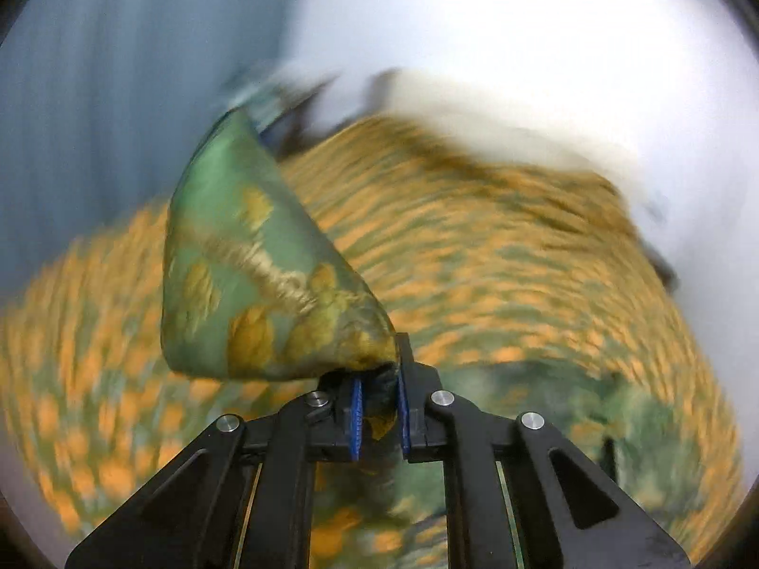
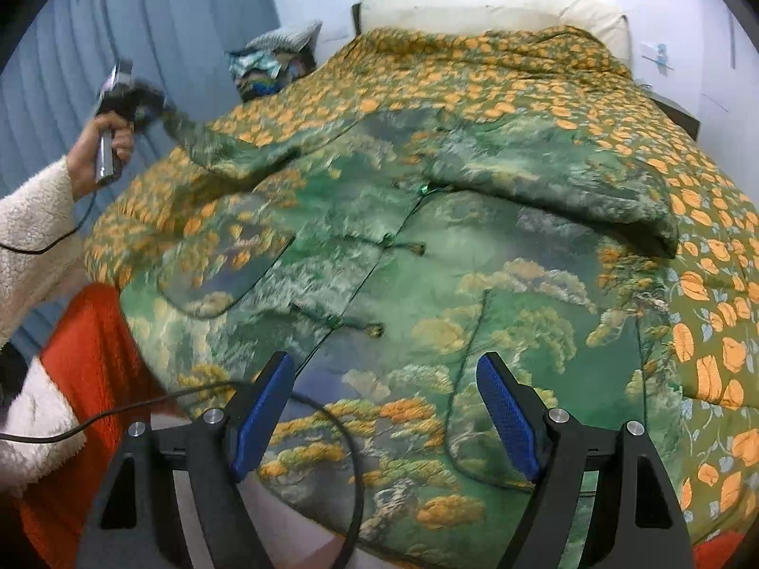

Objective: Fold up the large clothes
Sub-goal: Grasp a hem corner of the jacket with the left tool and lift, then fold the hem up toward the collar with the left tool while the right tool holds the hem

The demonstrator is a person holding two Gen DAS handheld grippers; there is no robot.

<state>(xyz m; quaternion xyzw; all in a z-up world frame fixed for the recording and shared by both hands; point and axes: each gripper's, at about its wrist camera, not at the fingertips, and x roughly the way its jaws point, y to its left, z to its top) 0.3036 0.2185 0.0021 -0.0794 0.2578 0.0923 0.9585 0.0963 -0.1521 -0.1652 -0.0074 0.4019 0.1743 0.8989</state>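
Right wrist view: one green brocade jacket (image 2: 403,294) lies spread, front up, on the bed (image 2: 711,332), which is covered by an olive quilt printed with orange leaves. Jacket fabric is woven and slightly glossy, with a tree-and-cloud landscape pattern; three knotted frog closures run down its front seam, and curved pocket outlines are stitched on both panels. Right gripper (image 2: 384,408) hovers over the jacket hem, jaws spread, nothing between the blue ribbed pads. Left gripper (image 1: 379,408) is pressed together, pinching a sleeve cuff (image 1: 265,284) lifted off the jacket's left side. Left view heavily motion-blurred.
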